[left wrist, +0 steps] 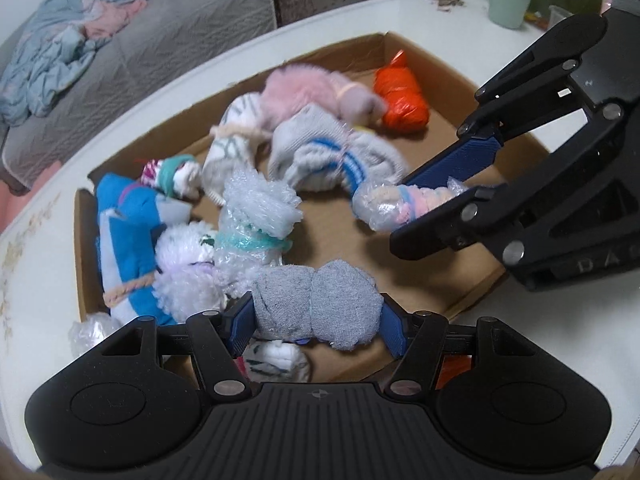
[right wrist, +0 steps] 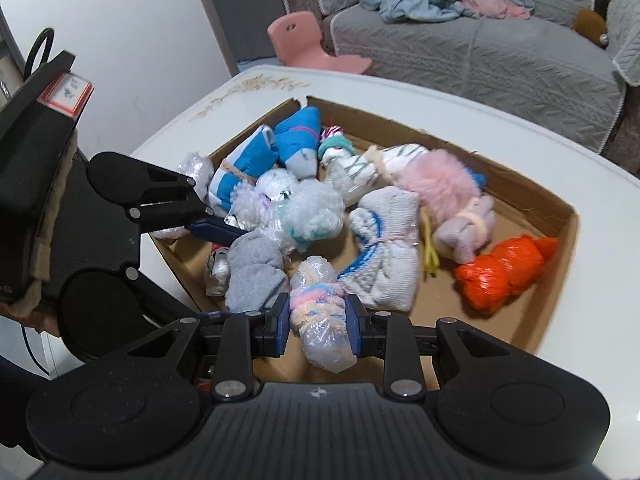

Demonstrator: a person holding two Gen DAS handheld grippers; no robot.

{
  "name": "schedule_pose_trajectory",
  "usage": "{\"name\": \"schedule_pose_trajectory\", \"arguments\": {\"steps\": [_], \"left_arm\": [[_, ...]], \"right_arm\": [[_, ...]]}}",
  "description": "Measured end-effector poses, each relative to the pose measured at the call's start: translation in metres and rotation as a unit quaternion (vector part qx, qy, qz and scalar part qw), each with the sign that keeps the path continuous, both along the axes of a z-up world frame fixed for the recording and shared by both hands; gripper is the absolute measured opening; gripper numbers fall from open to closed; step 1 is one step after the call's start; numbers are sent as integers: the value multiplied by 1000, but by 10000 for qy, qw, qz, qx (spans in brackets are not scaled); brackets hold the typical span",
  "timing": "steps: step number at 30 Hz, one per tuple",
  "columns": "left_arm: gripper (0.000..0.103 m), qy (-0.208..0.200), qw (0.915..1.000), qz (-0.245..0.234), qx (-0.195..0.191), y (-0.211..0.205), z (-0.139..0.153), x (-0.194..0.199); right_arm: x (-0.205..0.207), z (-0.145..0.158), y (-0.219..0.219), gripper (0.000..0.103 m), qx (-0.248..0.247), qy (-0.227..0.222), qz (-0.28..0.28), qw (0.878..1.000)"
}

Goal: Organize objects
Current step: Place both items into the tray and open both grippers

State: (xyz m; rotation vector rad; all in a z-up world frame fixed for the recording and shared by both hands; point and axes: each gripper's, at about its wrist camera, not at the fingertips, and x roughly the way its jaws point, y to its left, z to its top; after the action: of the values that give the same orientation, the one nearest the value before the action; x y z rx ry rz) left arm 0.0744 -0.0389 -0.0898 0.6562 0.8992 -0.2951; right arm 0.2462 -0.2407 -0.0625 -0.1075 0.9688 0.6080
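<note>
Nearest, the left tool (left wrist: 318, 322) pinches a grey sock bundle (left wrist: 316, 304) over the near edge of the cardboard box (left wrist: 472, 280) on the white table (left wrist: 40, 280). The right tool (right wrist: 319, 326) pinches a plastic-wrapped pastel bundle (right wrist: 320, 312) above the box. Farther in, an orange bundle (right wrist: 504, 272) lies at right.

My left gripper (left wrist: 316, 326), matt black ribbed plastic with blue rubbery pads and bright metal pins, clamps a nubbly grey terry-cloth bundle (left wrist: 316, 304). My right gripper (right wrist: 319, 326) squeezes a pastel knit roll in crinkly glossy clear film (right wrist: 320, 320). Below lies the shallow brown cardboard tray (right wrist: 560, 248), matt and rough-edged, on a smooth glossy white tabletop (right wrist: 400, 96). An orange bundle in shiny plastic wrap (right wrist: 504, 272) gleams beside a fluffy pink fleecy bundle (right wrist: 440, 180).
</note>
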Motion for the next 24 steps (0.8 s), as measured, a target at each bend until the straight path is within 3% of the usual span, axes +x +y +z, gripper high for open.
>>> {"name": "schedule_pose_trajectory", "arguments": {"steps": [13, 18, 24], "left_arm": [[71, -3, 9998, 173, -31, 8, 1, 5], [79, 66, 9991, 375, -166, 13, 1, 7], [80, 307, 9952, 817, -431, 22, -2, 3]], "right_arm": [[9, -17, 16, 26, -194, 67, 8, 9998], [6, -17, 17, 32, -267, 46, -2, 9996], [1, -18, 14, 38, -424, 75, -113, 9990]]}}
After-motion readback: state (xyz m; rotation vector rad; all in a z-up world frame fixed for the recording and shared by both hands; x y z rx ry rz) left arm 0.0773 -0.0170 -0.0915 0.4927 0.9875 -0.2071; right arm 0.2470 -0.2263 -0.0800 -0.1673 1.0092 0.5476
